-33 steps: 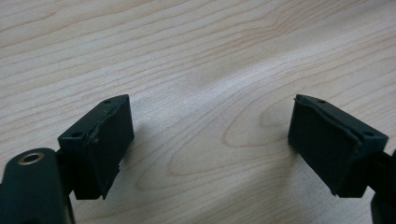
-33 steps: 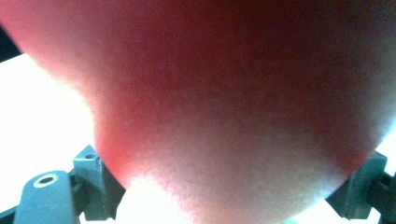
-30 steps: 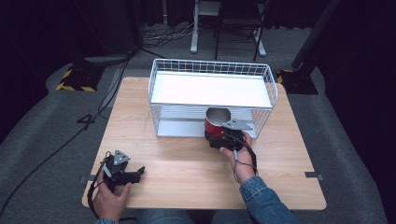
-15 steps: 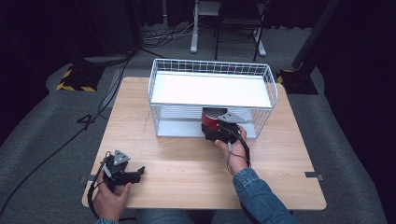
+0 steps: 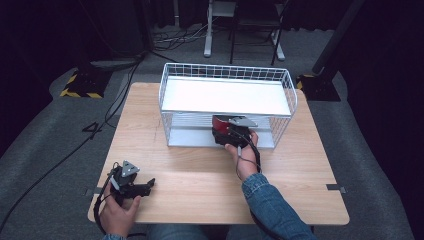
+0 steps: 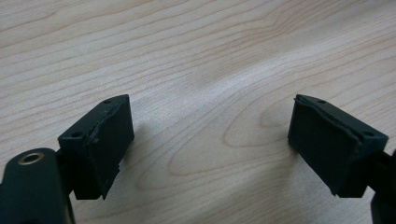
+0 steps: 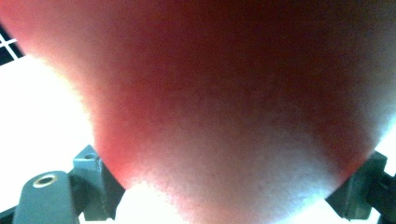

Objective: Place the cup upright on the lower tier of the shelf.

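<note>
A red cup (image 5: 219,131) is held at the front opening of the lower tier of a white wire rack (image 5: 226,71), partly under the rack's white upper shelf. My right gripper (image 5: 226,134) is shut on it, with the hand just behind. In the right gripper view the red cup (image 7: 224,93) looms blurred between the jaws of the right gripper (image 7: 229,182). My left gripper (image 5: 144,187) lies open at the front left of the wooden table (image 5: 200,175). In its own view the left gripper (image 6: 210,144) has bare wood between its jaws.
The rack stands at the back middle of the table, with a white lower floor (image 5: 195,137). Black cables (image 5: 60,165) trail over the grey floor to the left. Chair and stand legs (image 5: 207,47) are behind the table.
My right gripper has carried the red cup forward and a little left, from in front of the rack into its lower opening. The left gripper has stayed put.
</note>
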